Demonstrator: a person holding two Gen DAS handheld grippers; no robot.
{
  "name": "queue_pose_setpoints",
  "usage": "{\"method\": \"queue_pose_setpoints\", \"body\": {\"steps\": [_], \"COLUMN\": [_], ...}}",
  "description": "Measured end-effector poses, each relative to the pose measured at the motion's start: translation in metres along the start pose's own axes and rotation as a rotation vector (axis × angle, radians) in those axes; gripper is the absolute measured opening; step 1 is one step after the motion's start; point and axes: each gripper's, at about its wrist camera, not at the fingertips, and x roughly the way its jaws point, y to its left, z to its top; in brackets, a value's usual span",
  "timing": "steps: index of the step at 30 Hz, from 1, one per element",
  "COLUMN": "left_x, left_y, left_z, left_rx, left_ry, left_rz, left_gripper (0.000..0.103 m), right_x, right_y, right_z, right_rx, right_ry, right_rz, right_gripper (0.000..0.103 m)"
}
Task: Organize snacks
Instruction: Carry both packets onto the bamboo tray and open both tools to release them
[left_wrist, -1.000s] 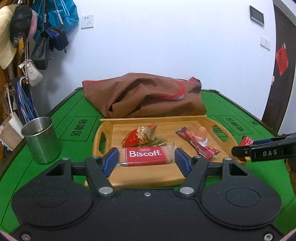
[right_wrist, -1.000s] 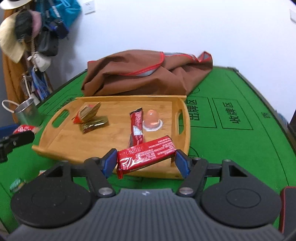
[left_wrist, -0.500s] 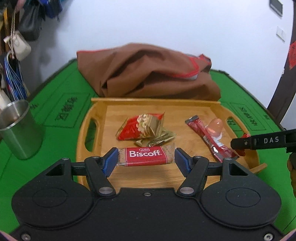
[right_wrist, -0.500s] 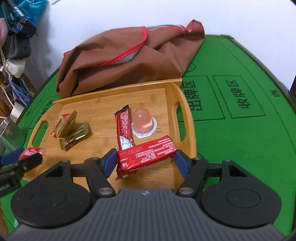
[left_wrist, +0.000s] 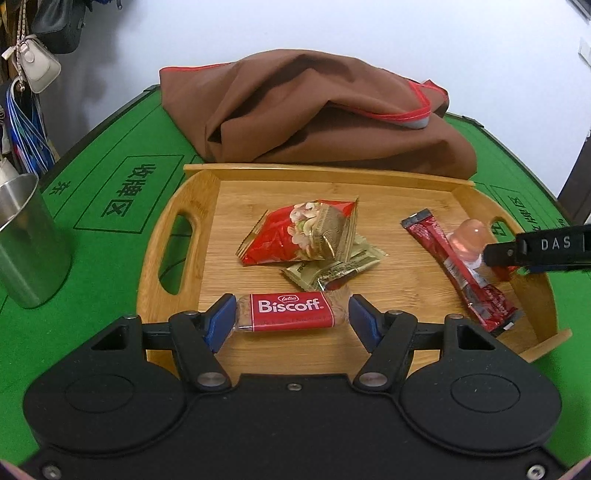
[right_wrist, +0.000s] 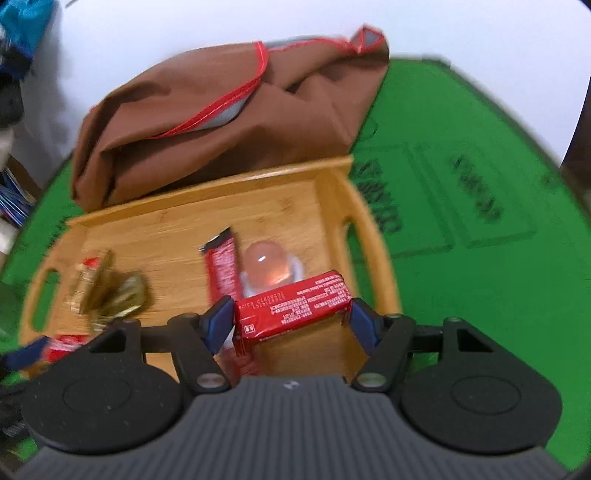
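Note:
My left gripper (left_wrist: 291, 317) is shut on a red Biscoff biscuit pack (left_wrist: 290, 311), held lengthwise over the near part of the wooden tray (left_wrist: 170, 218). My right gripper (right_wrist: 291, 319) is shut on a red snack bar (right_wrist: 293, 303) above the tray's (right_wrist: 365, 236) right end. On the tray lie a red-and-gold nut packet (left_wrist: 306, 230), a small olive-gold wrapper (left_wrist: 332, 266), a long red stick sachet (left_wrist: 461, 273) and a pink jelly cup (left_wrist: 469, 236). In the left wrist view the right gripper's black finger (left_wrist: 546, 247) reaches in over the jelly cup.
A crumpled brown cloth bag with red trim (left_wrist: 314, 114) lies just behind the tray on the green felt table (left_wrist: 110, 166). A steel cup (left_wrist: 26, 236) stands left of the tray. Bags hang on the wall at far left (left_wrist: 33, 66).
Both grippers have come forward and tipped down over the tray, each still holding its snack. The tray and its snacks now look larger and closer.

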Motion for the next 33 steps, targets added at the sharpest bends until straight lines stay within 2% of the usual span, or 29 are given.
{"method": "queue_pose_setpoints", "body": {"steps": [5,13,18,22,27,30,31,33], "left_x": [0.005,0.012,0.018,0.023,0.029,0.034,0.035,0.033], "left_y": [0.001,-0.001,0.000,-0.001,-0.002,-0.003,-0.002,-0.002], "left_z": [0.003,0.010,0.015,0.018,0.021,0.022,0.022,0.022], "left_rx": [0.000,0.006,-0.002,-0.002,0.000,-0.002,-0.006,-0.012], "left_ry": [0.002,-0.001,-0.005,-0.004,0.001,0.007,0.008,0.004], "left_rz": [0.009,0.002,-0.011,-0.006,-0.002,0.008,0.008,0.006], "left_gripper": [0.065,0.065,0.066,0.066,0.066,0.066,0.067,0.068], "right_x": [0.004,0.019,0.020,0.024,0.029,0.029,0.028,0.023], "right_y": [0.008,0.014,0.016,0.017,0.018,0.017,0.016,0.015], "right_z": [0.002,0.003,0.005,0.006,0.005,0.005,0.004,0.003], "right_rx": [-0.065,-0.070,-0.062,-0.039,-0.032,-0.028,-0.030,-0.034], "right_ry": [0.010,0.042,0.043,0.074,0.072,0.072,0.069,0.055], "right_rz": [-0.030,-0.031,0.002,0.067,0.083,0.092,0.094,0.113], "right_gripper": [0.070,0.070,0.070,0.070,0.072,0.073,0.081,0.083]}}
